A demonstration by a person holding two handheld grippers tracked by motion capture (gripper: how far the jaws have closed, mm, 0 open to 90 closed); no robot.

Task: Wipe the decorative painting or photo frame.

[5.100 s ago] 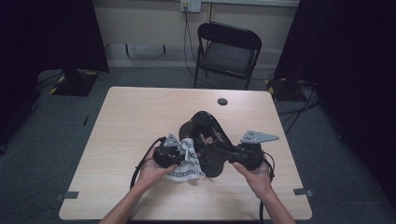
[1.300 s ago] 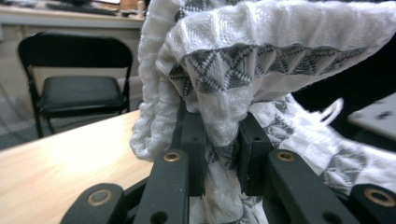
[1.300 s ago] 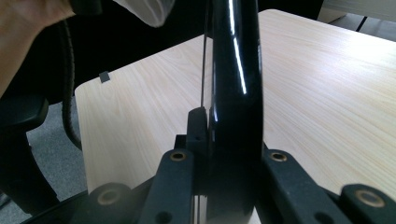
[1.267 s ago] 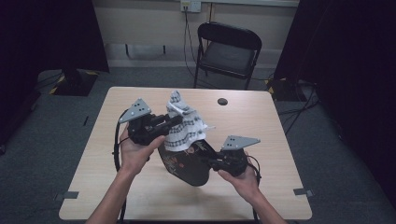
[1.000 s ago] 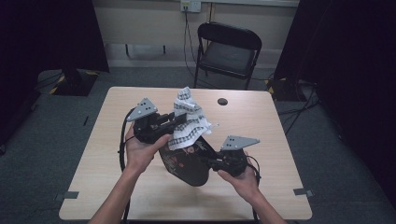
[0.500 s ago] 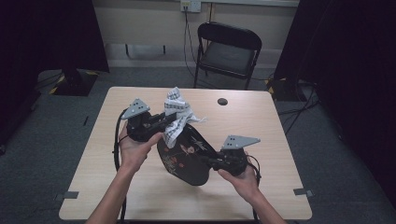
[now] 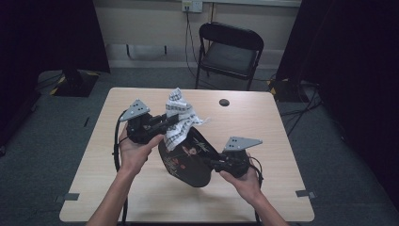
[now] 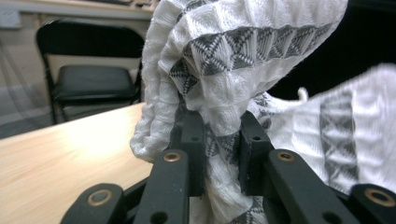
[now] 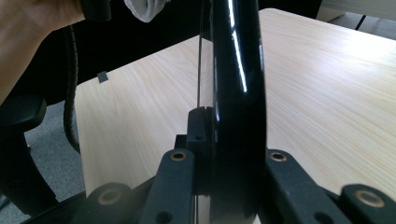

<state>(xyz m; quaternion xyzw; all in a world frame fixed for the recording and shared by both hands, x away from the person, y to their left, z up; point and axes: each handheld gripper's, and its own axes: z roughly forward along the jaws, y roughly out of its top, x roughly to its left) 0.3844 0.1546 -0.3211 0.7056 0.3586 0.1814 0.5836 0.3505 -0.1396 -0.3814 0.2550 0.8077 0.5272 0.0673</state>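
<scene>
Left gripper (image 7: 176, 120) has its jaws clamped on a white cloth (image 7: 181, 117), pressed against the black plate (image 7: 188, 162). Right gripper (image 7: 214, 164) pinches the plate's rim, tilted above the bench (image 7: 263, 127). Plate's print isn't readable.

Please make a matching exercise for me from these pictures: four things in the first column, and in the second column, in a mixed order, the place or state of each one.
Things:
1. white patterned cloth
2. black plate
3. folding chair
4. small dark disc

Places or states:
A. stands on the floor behind the table
B. clamped by its rim in the right hand-held gripper, tilted above the table
C. lies on the far part of the table
D. pinched in the left hand-held gripper

Pairs: 1-D, 2-B, 3-A, 4-C
</scene>
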